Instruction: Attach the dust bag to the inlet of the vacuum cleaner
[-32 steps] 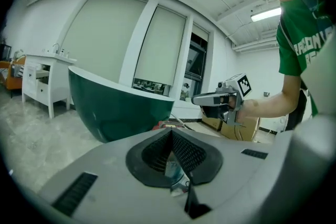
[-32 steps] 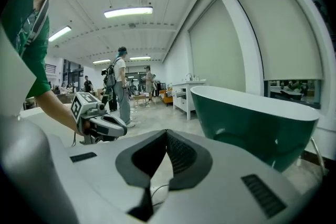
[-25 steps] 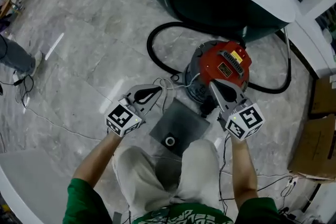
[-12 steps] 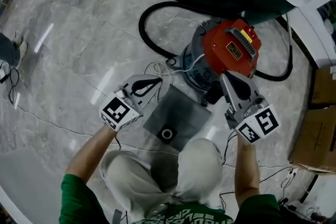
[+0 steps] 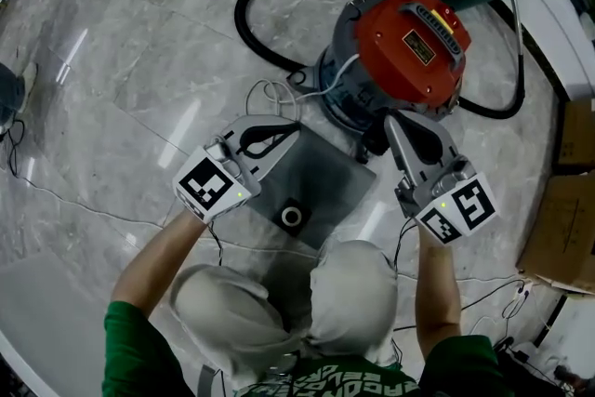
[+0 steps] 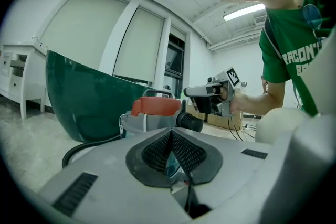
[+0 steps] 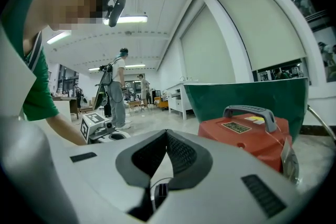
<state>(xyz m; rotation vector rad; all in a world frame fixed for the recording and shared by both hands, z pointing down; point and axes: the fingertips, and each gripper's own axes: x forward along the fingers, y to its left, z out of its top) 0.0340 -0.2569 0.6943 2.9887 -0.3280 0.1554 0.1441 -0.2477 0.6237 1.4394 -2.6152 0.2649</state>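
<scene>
The vacuum cleaner [image 5: 409, 42] stands on the floor, a grey drum with a red lid and a grey handle; it also shows as the vacuum [image 7: 252, 131] in the right gripper view. Its black inlet stub [image 6: 190, 122] sticks out toward me. The flat grey dust bag [image 5: 321, 186] lies on the floor in front of it, its round collar [image 5: 292, 217] facing up. My left gripper [image 5: 290, 131] hangs over the bag's left edge, shut and holding nothing. My right gripper [image 5: 392, 121] is beside the drum, right of the bag, also shut and holding nothing.
A black hose [image 5: 260, 42] loops on the marble floor left of and behind the vacuum, and a white cord [image 5: 274, 93] lies by the drum. A big green tub [image 6: 84, 102] stands behind. Cardboard boxes [image 5: 567, 209] sit at the right. My knees [image 5: 279, 302] are close to the bag.
Both grippers have sunk toward the floor. The left one now reaches over the bag's left edge, and the right one has come down beside the drum. Both stayed shut.
</scene>
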